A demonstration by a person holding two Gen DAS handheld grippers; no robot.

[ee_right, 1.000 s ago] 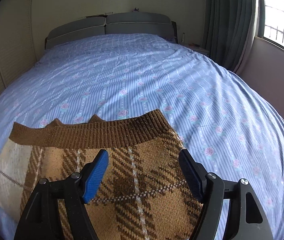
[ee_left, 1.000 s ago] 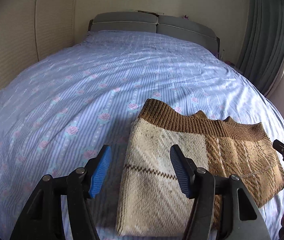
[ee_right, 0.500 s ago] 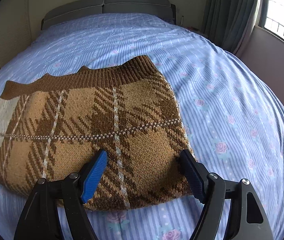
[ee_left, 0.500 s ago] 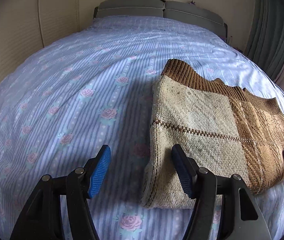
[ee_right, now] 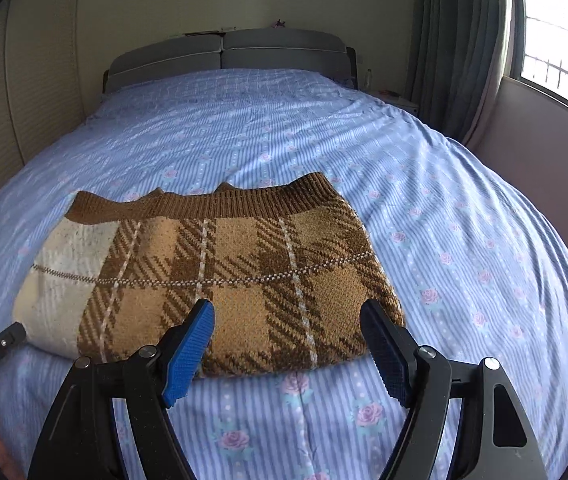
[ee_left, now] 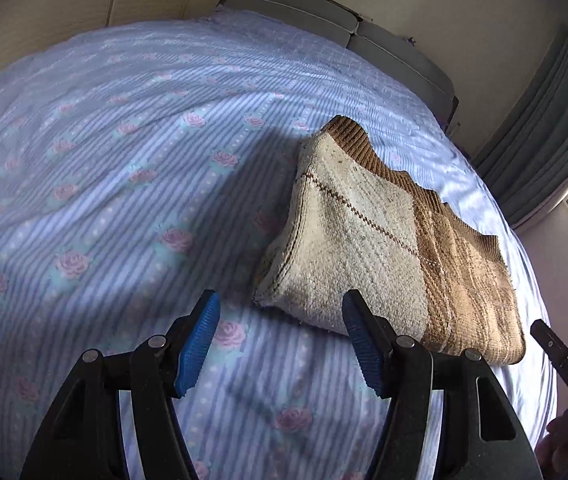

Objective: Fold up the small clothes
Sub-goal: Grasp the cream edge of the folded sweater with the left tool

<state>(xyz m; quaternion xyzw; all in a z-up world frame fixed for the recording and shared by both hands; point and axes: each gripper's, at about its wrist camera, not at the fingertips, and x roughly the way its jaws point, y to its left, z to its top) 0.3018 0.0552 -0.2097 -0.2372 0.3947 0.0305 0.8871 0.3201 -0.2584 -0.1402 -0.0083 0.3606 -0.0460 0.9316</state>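
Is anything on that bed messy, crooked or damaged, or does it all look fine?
Nothing stands out. The brown plaid sweater lies folded flat on the flowered bedsheet, its edges fairly even, with no visible tears or stains. The sheet has only mild wrinkles. Both the left gripper and right gripper are open and empty.

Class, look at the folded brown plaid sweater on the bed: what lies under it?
The sweater rests directly on the blue flowered sheet. Whatever is beneath or folded inside it is covered.

- folded sweater [ee_right: 211,276] lies on the bed [ee_right: 464,240], lower left of centre in the right wrist view
- headboard [ee_right: 227,54] behind, top centre
- curtain [ee_right: 460,40] upper right
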